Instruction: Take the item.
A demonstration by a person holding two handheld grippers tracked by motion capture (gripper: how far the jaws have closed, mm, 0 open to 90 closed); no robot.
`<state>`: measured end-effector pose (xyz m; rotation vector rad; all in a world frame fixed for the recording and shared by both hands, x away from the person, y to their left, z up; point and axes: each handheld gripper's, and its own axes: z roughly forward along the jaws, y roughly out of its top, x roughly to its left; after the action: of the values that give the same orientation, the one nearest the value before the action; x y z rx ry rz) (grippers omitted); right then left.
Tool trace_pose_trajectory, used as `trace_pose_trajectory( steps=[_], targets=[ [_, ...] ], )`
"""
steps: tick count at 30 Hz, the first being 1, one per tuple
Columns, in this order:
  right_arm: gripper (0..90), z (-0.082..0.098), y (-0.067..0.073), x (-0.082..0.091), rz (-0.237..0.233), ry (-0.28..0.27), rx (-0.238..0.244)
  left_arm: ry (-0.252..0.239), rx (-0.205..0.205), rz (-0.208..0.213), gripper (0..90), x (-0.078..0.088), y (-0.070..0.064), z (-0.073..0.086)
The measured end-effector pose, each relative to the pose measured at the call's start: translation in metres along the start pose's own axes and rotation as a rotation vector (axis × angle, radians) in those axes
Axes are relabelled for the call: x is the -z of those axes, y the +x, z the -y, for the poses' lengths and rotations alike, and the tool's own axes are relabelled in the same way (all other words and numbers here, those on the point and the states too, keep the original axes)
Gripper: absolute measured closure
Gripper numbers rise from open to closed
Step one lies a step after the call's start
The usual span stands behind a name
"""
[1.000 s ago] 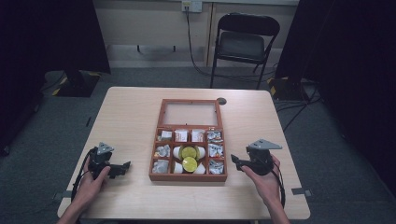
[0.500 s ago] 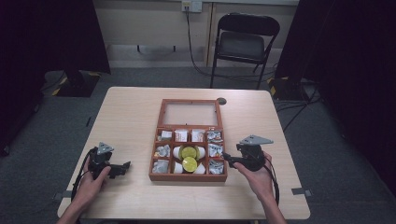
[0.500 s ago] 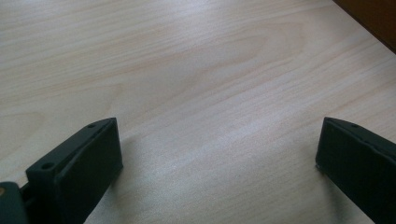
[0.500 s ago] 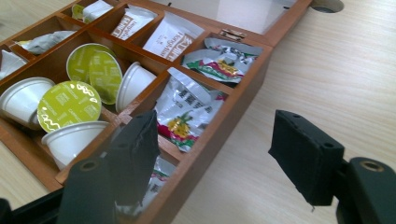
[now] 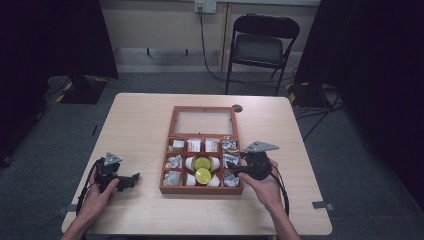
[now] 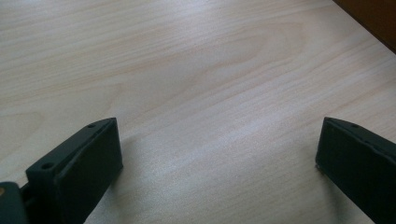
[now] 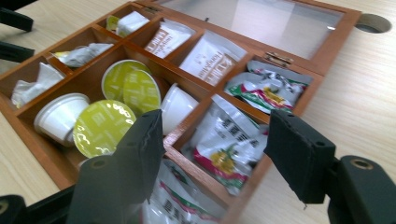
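High view first: a wooden compartment box (image 5: pixel 202 152) lay near the middle of a pale wooden table (image 5: pixel 140 125), its glass lid (image 5: pixel 203 121) folded back flat on the far side. The left gripper (image 5: pixel 131 179), held in the person's left hand (image 5: pixel 97 197), rested on the table well to the left of the box, its jaws pointing toward the box. The right gripper (image 5: pixel 234 170), held in the right hand (image 5: pixel 265 187), sat at the box's right edge with its jaws reaching over the right-hand compartments. A folding chair (image 5: pixel 262 47) stood beyond the table. Left gripper view next: the left gripper (image 6: pixel 219 154) had its jaws spread wide with nothing between them but bare table (image 6: pixel 196 84), and a corner of the box (image 6: pixel 371 16) showed at the upper right, well apart from the jaws. Right gripper view last: the right gripper (image 7: pixel 212 147) was likewise parted and gripping nothing, hovering just above the box (image 7: pixel 187 135). Between the jaws lay a printed sachet (image 7: pixel 226 149) in a right-side compartment. To the left of the jaws, the central compartment held white pods with yellow-green foil lids (image 7: pixel 105 126), and tea packets (image 7: pixel 208 58) sat in the compartments nearer the lid (image 7: pixel 261 21).
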<state>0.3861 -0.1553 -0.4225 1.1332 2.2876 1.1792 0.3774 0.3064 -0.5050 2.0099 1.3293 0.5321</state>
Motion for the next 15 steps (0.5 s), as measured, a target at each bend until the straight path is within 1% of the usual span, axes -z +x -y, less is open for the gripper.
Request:
trace_pose_trajectory(
  steps=[9, 14, 15],
  targets=[
    [38.3, -0.011, 0.011, -0.012, -0.032, -0.006, 0.008, -0.002, 0.001, -0.002, 0.0, 0.0, 0.0, 0.0],
    [39.3, -0.017, 0.018, -0.019, -0.061, -0.002, 0.022, 0.0, 0.0, 0.0, 0.0, 0.0, 0.0, 0.0],
    [39.3, -0.017, 0.018, -0.019, -0.061, -0.002, 0.022, 0.0, 0.0, 0.0, 0.0, 0.0, 0.0, 0.0]
  ],
)
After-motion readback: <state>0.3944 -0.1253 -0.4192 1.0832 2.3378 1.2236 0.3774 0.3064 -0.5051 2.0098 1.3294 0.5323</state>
